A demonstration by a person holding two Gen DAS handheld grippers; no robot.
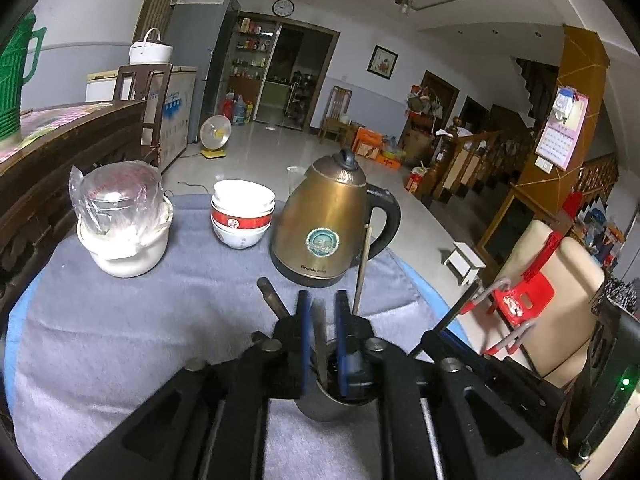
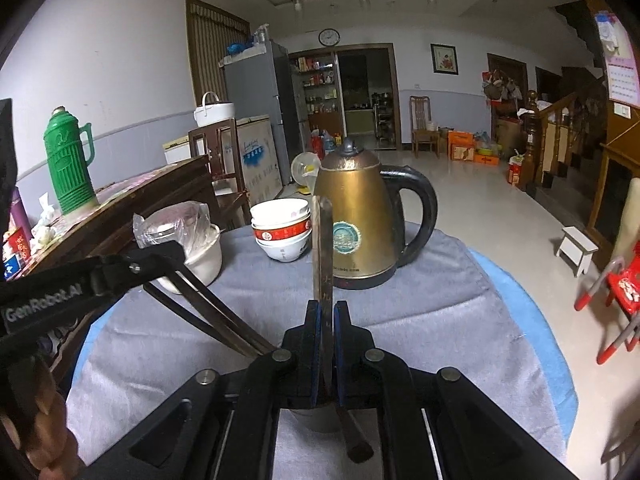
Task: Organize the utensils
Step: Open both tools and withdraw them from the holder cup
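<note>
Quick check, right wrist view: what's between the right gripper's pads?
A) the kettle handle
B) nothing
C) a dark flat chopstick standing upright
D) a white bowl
C: in the right wrist view the right gripper has its blue pads on either side of a dark flat chopstick that rises upright in front of the brass kettle.

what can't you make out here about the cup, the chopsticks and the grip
- Metal cup, left wrist view: its inside is hidden by the left gripper and the chopsticks.
- Held chopstick, right wrist view: whether the right gripper presses it; the gap is too thin to judge.
- Kettle label: the print is too small.
- White pot: the plastic bag hides its contents.
</note>
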